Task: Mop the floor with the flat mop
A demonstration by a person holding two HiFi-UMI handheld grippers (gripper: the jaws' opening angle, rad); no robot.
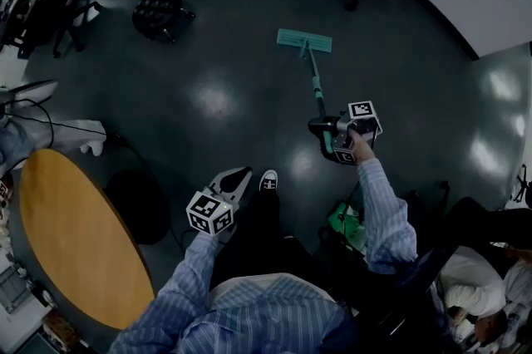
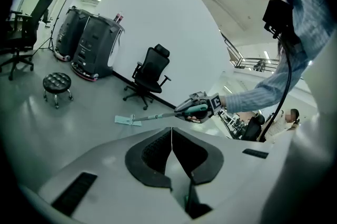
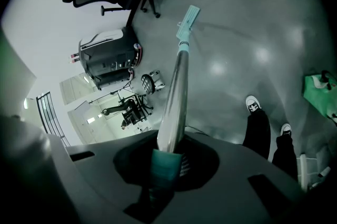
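- The right tool (image 1: 326, 128) is clamped on the teal grip at the top end of the flat mop (image 1: 315, 81). The right gripper view shows the handle (image 3: 176, 92) running straight out from between its jaws.
- The left tool (image 1: 239, 176) has its jaws pressed together with nothing between them, as the left gripper view shows (image 2: 171, 136). It hangs low in front of the person, near a shoe (image 1: 268, 180).
- The mop head (image 1: 304, 40) lies flat on the floor (image 1: 208, 107), ahead of the person and well out from the feet.
- The mop's long axis runs from the right tool forward and a little to the left, sloping down to the head. A push or pull along that line would slide the head over the floor.
- The right hand is the one on the mop. The left tool is well apart from the handle, below and to its left, and seen from there the mop (image 2: 158, 116) stretches across the view.
- Judged from this, mopping is a one-handed job for now. A second grip lower on the handle would call for the left tool to open and cross to the right.
- A stool (image 1: 158, 10) stands off to the left of the mop head, apart from it. The round bench (image 1: 50, 203) lies to the person's left, clear of the mop's line.
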